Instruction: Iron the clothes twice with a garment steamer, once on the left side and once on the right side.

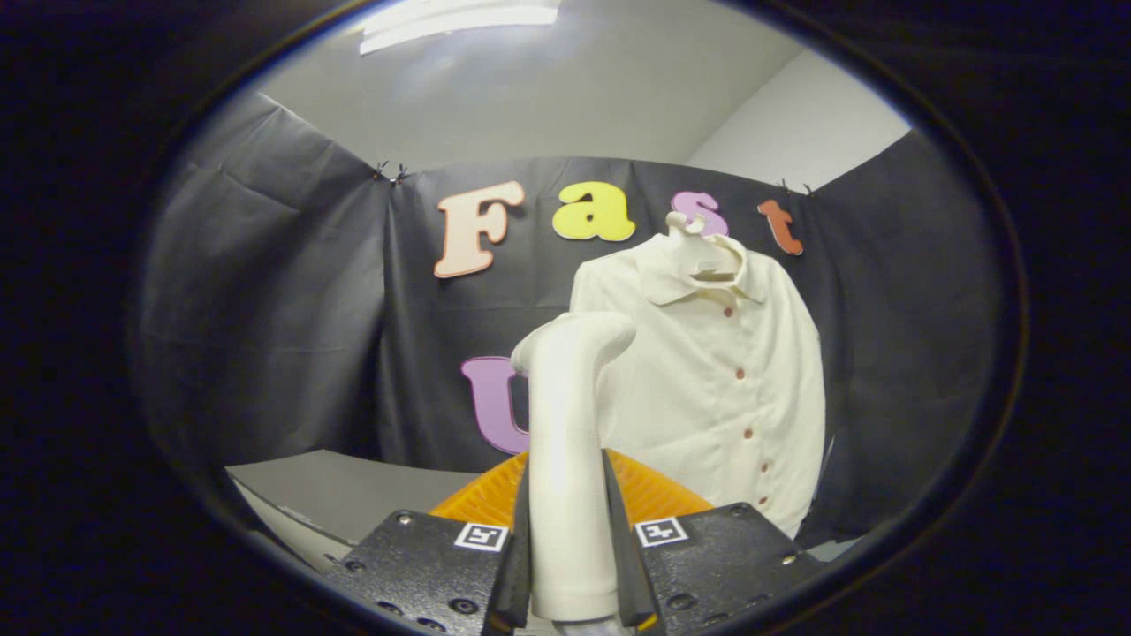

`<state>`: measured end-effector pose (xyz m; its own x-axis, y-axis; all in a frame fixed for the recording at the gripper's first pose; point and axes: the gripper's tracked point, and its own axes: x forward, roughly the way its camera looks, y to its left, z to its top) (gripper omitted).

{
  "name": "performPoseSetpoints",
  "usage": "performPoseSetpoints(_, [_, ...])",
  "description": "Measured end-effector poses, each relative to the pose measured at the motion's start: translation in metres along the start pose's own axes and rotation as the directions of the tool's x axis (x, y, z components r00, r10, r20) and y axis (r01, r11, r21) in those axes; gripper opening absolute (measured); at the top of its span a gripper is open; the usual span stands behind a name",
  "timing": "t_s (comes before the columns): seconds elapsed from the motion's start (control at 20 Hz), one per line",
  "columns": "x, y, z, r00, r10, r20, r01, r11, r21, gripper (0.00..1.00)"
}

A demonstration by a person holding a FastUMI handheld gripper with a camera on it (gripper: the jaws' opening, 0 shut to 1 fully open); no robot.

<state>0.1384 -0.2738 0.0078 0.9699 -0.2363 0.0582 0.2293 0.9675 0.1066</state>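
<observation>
Gripper [573, 565] clamped on upright garment steamer [570, 442] handle, both fingers pressing it; cream shirt [716, 371] hangs beyond at one o'clock.

Ridged orange plastic basket [658, 496] low in view, resting on grey counter [353, 490]. Black cloth wall [265, 309] behind, pinned by small clips [390, 170]. White ceiling [548, 88] with bright light panel [459, 19].
</observation>
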Motion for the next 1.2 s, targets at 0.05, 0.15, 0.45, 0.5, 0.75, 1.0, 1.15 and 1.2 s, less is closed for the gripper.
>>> performPoseSetpoints(0.05, [0.005, -0.01, 0.004, 1.0, -0.009, 0.015, 0.009, 1.0, 0.004, 0.38])
performPoseSetpoints(0.15, [0.017, -0.029, 0.009, 0.999, -0.019, 0.036, 0.019, 1.0, 0.015, 0.38])
performPoseSetpoints(0.45, [0.052, -0.056, -0.001, 0.999, 0.011, 0.038, -0.014, 0.996, 0.087, 0.38])
performPoseSetpoints(0.5, [0.057, -0.059, -0.005, 0.999, 0.017, 0.041, -0.021, 0.995, 0.098, 0.38])
performPoseSetpoints(0.75, [0.077, -0.073, -0.045, 0.999, 0.041, -0.014, -0.037, 0.981, 0.191, 0.38])
performPoseSetpoints(1.0, [0.073, -0.081, -0.076, 0.998, 0.057, -0.03, -0.05, 0.978, 0.204, 0.38])
performPoseSetpoints(1.15, [0.066, -0.083, -0.1, 0.997, 0.06, -0.054, -0.051, 0.987, 0.154, 0.38])
performPoseSetpoints(1.2, [0.064, -0.085, -0.107, 0.996, 0.059, -0.059, -0.05, 0.989, 0.142, 0.38])
